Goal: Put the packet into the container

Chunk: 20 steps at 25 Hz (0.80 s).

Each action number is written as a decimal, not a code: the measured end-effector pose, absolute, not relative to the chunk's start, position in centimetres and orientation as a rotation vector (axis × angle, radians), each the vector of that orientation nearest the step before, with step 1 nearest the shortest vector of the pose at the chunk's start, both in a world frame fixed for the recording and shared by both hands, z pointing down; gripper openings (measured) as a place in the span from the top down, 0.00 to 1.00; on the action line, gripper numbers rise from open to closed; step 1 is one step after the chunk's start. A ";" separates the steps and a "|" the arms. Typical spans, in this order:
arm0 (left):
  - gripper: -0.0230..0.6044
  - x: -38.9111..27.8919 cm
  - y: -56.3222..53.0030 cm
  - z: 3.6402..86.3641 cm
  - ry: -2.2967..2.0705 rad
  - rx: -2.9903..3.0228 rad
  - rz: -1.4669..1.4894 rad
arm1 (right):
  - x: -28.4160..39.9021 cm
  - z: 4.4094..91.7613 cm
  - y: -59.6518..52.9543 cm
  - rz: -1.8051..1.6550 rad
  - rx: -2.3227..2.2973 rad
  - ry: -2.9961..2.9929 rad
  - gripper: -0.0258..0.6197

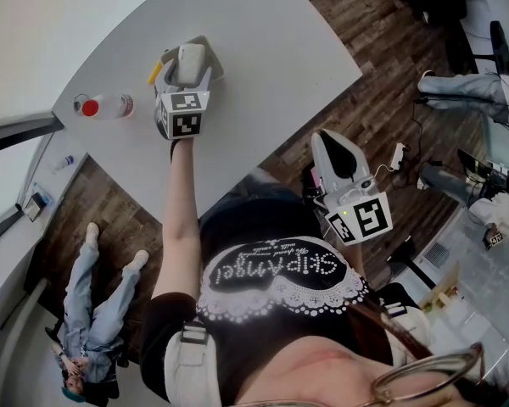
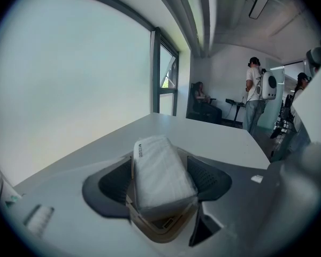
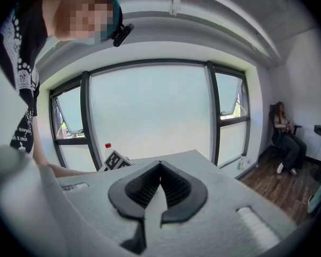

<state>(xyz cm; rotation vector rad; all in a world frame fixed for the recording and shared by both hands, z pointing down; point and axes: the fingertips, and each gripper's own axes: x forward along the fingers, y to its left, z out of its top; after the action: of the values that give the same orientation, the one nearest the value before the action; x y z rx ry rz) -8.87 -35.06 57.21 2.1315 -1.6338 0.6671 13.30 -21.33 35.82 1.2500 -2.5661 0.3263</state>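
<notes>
A white packet [image 1: 191, 64] [image 2: 160, 173] lies lengthwise in a shallow tan container [image 1: 212, 73] [image 2: 161, 233] on the grey table [image 1: 271, 66]. My left gripper [image 1: 185, 52] [image 2: 160, 159] hangs over the container, open, with its dark pads [image 2: 109, 183] standing off either side of the packet and a gap showing on both sides. My right gripper [image 1: 327, 139] [image 3: 160, 166] is held off the table's near edge, above the wooden floor. Its ribbed pads meet at the tips with nothing between them.
A clear bottle with a red cap [image 1: 106, 106] [image 3: 108, 148] lies left of the container, and a small yellow item [image 1: 155, 69] sits beside it. The table's curved edge runs close on the right. A person [image 1: 92, 308] sits beyond the table; others stand by the far wall [image 2: 254, 98].
</notes>
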 end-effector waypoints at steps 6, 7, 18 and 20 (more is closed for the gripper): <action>0.43 -9.0 -35.2 56.8 -1.638 2.143 0.670 | 13.4 35.9 -21.6 0.324 1.259 -2.568 0.96; 0.43 -9.1 -35.2 56.6 -1.641 2.144 0.666 | 13.4 35.8 -21.6 0.323 1.262 -2.568 0.96; 0.48 -10.4 -35.2 51.5 -1.754 2.183 0.522 | 13.6 35.2 -21.6 0.304 1.260 -2.600 0.96; 0.52 -10.7 -35.0 50.4 -1.784 2.187 0.491 | 13.4 35.1 -21.4 0.299 1.250 -2.612 0.96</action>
<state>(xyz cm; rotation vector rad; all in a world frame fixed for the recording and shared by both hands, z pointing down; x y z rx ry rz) -10.66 -34.96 50.40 2.1870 -1.7840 0.4912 13.43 -21.43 35.06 1.2501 -2.6123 0.2990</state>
